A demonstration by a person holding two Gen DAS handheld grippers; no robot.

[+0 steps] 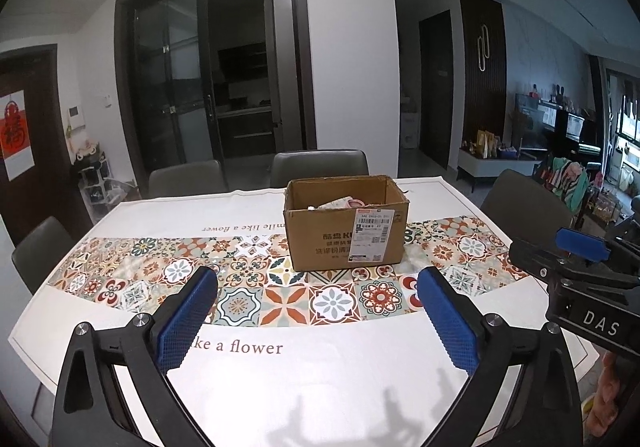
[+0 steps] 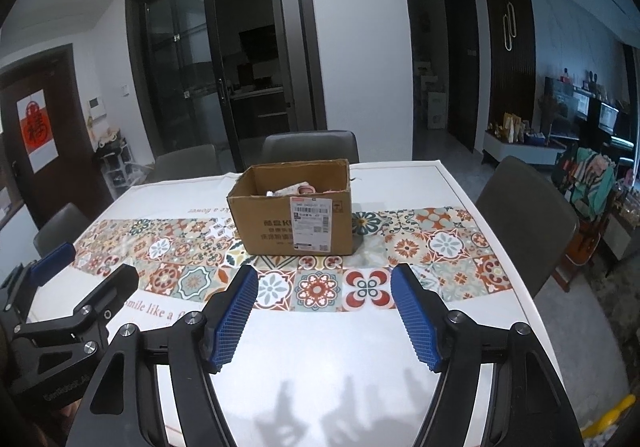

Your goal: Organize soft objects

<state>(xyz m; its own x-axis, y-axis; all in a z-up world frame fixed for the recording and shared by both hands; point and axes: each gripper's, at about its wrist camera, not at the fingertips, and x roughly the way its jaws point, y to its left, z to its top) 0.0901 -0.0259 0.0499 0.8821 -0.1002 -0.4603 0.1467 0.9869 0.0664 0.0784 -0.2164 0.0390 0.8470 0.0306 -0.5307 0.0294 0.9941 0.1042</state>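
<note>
Table [image 1: 100, 331]: white cloth w/ a band of patterned tiles across the middle; "smile like a flower" printed along the near side and again, upside down, along the far side.
Cardboard box [image 1: 346, 237]: open-topped, upright, on the far half of the table, its near face on the tile band, white shipping label on that face. Nearer the right edge than the left in the left wrist view.
Soft objects [image 1: 344, 203]: pale and pink items lying inside the box, only their tops visible over the rim (can't tell how many or what kind).
Left gripper [image 1: 318, 281]: jaws spread wide, nothing between the blue pads, hovering over the near side of the table, pointing toward the box, well apart from it.
Right gripper [image 2: 324, 279]: jaws partly spread, narrower than the left, nothing between the pads; also over the near side, aimed at the box, not touching it.
Grippers, relation: side by side, each shows at the edge of the other's view.
Chairs [image 1: 320, 167]: grey, along the far edge, more at the left and right edges.
</note>
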